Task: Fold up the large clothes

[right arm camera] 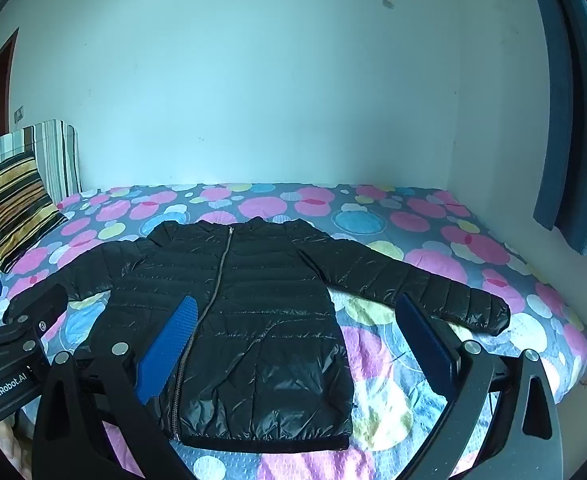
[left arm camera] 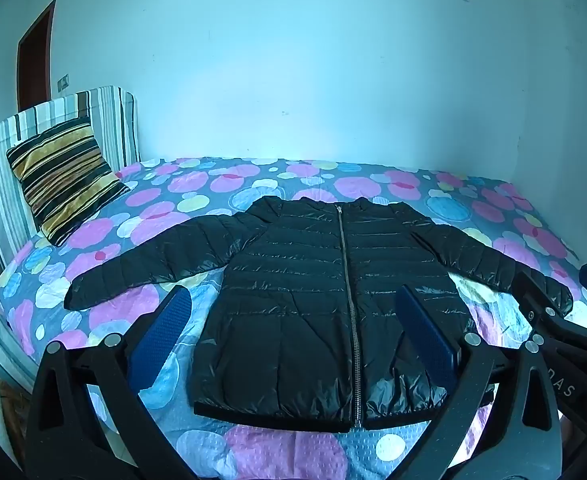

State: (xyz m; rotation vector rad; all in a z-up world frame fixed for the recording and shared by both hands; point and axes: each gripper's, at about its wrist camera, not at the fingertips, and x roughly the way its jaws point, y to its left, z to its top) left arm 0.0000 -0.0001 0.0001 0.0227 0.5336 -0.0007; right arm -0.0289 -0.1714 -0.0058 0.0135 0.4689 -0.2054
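A black quilted puffer jacket lies flat on the bed, front up, zipped, hem toward me and both sleeves spread out to the sides. My left gripper hangs above the jacket's lower half, open, its blue pads wide apart and empty. My right gripper hovers open over the jacket's right side, with nothing between the fingers. The left gripper's body shows at the left edge of the right wrist view; the right gripper's body shows at the right edge of the left wrist view.
The bed carries a grey spread with pink, blue and yellow circles. A striped cushion leans on the striped headboard at the left. A pale wall runs behind. A blue curtain hangs at the right. A dark door stands far left.
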